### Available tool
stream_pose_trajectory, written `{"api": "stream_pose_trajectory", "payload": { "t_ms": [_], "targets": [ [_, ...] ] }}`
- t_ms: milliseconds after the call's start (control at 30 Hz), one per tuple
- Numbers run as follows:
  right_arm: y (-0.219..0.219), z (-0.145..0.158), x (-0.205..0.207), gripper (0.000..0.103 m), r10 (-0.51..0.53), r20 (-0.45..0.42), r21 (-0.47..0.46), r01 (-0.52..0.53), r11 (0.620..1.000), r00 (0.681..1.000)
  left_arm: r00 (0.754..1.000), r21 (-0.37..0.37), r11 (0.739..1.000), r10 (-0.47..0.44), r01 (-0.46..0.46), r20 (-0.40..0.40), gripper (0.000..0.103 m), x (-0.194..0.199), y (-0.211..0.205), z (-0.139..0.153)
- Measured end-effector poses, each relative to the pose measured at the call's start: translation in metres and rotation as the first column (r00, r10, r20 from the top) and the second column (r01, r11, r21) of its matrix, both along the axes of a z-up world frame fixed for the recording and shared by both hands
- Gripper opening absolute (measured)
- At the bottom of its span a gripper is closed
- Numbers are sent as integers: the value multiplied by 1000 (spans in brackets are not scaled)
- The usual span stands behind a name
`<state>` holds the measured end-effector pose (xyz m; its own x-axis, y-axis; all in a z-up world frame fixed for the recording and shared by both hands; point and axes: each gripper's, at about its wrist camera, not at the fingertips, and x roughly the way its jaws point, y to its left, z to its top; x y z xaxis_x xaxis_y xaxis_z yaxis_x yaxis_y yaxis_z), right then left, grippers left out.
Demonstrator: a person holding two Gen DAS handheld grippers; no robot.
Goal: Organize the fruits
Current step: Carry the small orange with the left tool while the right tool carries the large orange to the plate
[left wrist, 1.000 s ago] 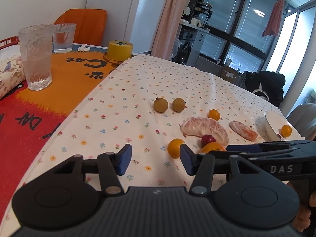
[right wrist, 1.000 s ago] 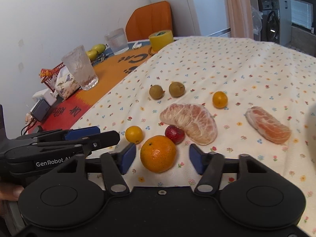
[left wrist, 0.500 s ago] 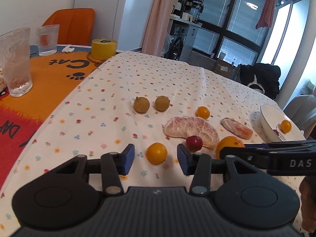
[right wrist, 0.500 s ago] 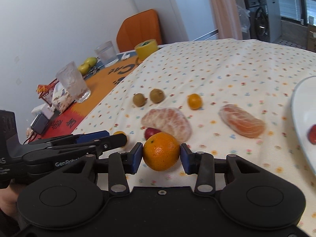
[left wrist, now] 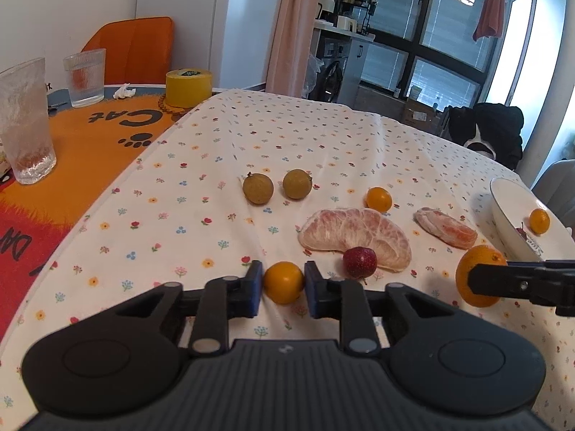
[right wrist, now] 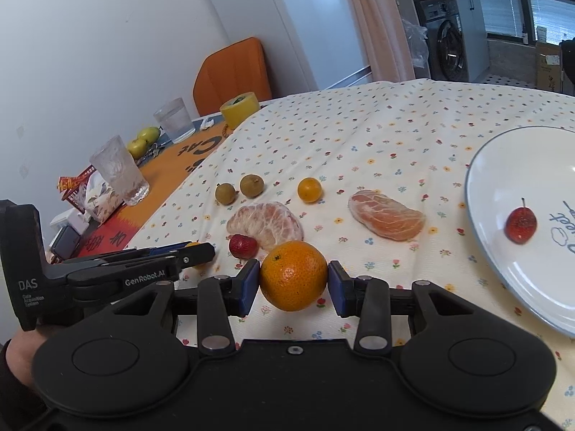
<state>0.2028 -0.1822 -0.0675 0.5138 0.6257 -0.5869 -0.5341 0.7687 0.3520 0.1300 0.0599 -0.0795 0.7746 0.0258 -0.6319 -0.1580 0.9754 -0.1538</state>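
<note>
My left gripper [left wrist: 283, 287] is shut on a small orange fruit [left wrist: 284, 282] low over the flowered tablecloth. My right gripper [right wrist: 293, 283] is shut on a large orange [right wrist: 293, 274], held just above the cloth, left of the white plate [right wrist: 481, 194]. The plate holds a red fruit [right wrist: 521, 224] and a small orange fruit [left wrist: 539, 221]. On the cloth lie two brownish round fruits [left wrist: 258, 188] [left wrist: 297, 184], another small orange fruit [left wrist: 378, 199], a big peeled citrus segment [left wrist: 354, 231], a smaller peeled segment [left wrist: 445, 228] and a small red fruit [left wrist: 359, 262].
An orange mat at the left carries two glasses [left wrist: 25, 122] [left wrist: 84, 77] and a yellow tape roll [left wrist: 188, 86]. An orange chair [left wrist: 140, 46] stands behind. Green fruits [right wrist: 143, 138] and a tissue box [right wrist: 100, 197] sit at the far left.
My left gripper swung right onto the small orange fruit and closed on it. My right gripper closed on the large orange and carried it up and toward the plate.
</note>
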Motion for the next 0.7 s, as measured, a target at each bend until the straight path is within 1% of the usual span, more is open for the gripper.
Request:
{"api": "stream_pose_trajectory", "payload": {
  "t_ms": [300,700],
  "targets": [
    [-16,7,-5,39,-34,17,33,33,999,999,999,0,1000,-17,17,37,22,-9,-9,21],
    [-48,21,-15,39,-86,55,64,82,995,995,994,22,997,-79,77,75,22,-15,-45,45]
  ]
}}
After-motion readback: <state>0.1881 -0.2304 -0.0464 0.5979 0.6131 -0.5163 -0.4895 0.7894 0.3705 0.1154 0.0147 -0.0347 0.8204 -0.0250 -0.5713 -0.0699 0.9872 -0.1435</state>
